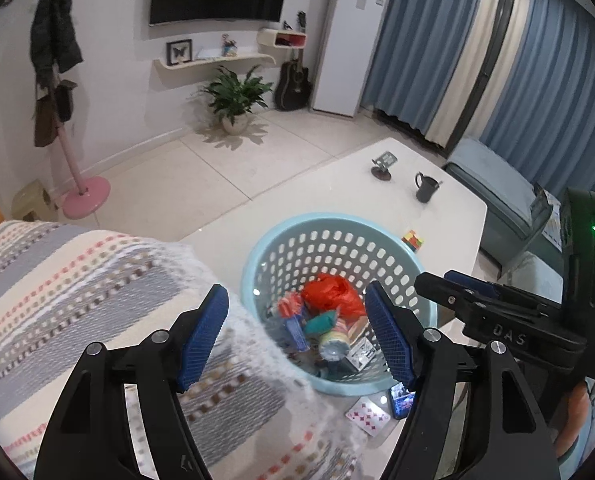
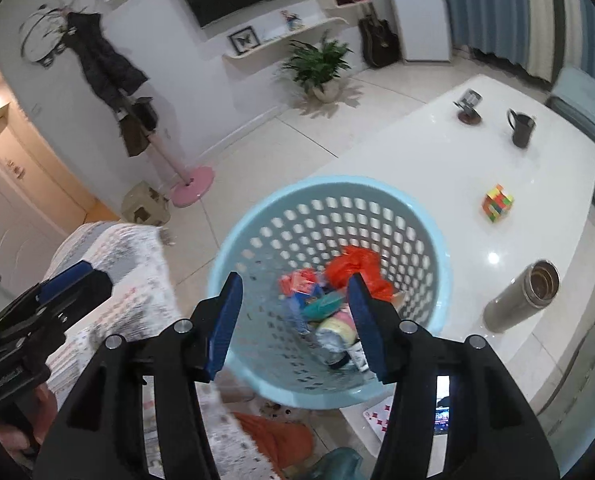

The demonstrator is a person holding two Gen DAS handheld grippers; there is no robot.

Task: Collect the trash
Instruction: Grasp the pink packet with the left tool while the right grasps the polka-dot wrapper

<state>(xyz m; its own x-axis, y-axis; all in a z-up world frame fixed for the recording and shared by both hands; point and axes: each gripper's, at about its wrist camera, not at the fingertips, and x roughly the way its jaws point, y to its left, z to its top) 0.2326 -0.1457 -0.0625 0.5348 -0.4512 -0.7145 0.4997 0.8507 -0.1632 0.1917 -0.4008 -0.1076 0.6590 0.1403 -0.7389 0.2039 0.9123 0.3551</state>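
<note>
A light blue perforated basket [image 1: 329,232] stands on the white table's near corner; it also shows in the right wrist view [image 2: 309,196]. Inside lie trash items: a red plastic bag [image 1: 331,290] [image 2: 355,264], wrappers, a small bottle and a roll. My left gripper [image 1: 297,332] is open and empty, hovering above the basket's near rim. My right gripper [image 2: 295,320] is open and empty, also over the basket. The right gripper appears at the right of the left wrist view [image 1: 509,316], and the left one at the left of the right wrist view [image 2: 45,304].
On the white table [image 2: 437,152] stand a dark mug [image 2: 521,128], a phone stand [image 2: 469,106], a colour cube [image 2: 497,202] and a steel flask [image 2: 521,296]. A playing card [image 1: 367,416] and a phone [image 1: 401,400] lie by the basket. A striped blanket [image 1: 77,292] lies left.
</note>
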